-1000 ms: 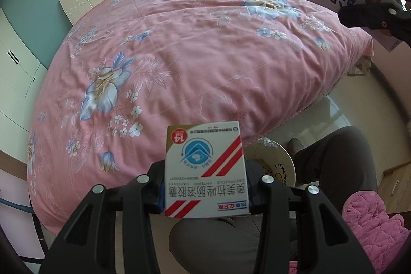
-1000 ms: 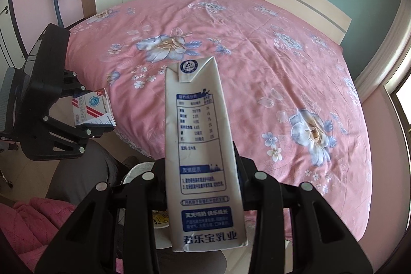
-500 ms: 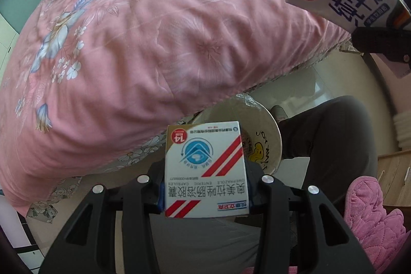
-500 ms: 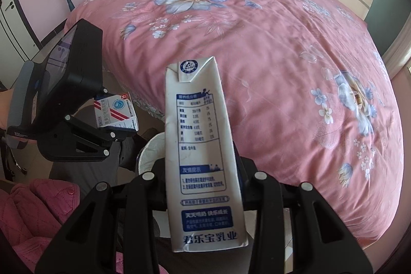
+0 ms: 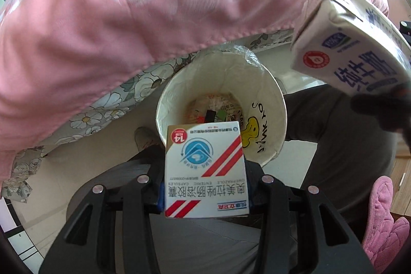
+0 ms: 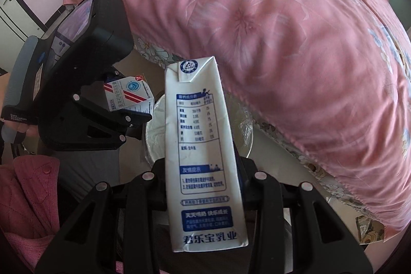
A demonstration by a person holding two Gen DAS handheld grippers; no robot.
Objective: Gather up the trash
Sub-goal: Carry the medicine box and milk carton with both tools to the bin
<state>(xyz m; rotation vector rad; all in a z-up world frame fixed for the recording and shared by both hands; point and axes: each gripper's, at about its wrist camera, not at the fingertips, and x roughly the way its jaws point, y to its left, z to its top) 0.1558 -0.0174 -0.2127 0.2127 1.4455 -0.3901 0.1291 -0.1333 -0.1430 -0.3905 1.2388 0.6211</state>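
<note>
My left gripper (image 5: 205, 186) is shut on a white medicine box (image 5: 205, 168) with red stripes, held just above the near rim of a white trash bin (image 5: 272, 120) lined with plastic, trash at its bottom. My right gripper (image 6: 203, 181) is shut on a tall white and blue milk carton (image 6: 200, 145), held upright over the bin (image 6: 246, 130). The carton shows in the left wrist view (image 5: 344, 43) at the upper right. The left gripper (image 6: 120, 107) with the box (image 6: 128, 94) shows left of the carton in the right wrist view.
The pink floral bed cover (image 5: 128, 17) hangs right behind the bin, also in the right wrist view (image 6: 295, 43). The person's grey trouser legs (image 5: 346, 145) flank the bin. A pink quilted sleeve (image 5: 380, 217) is at the lower right.
Both grippers have tilted down and moved from over the bed toward the bin. The bin now fills the centre of the left wrist view; the carton has come closer to the box.
</note>
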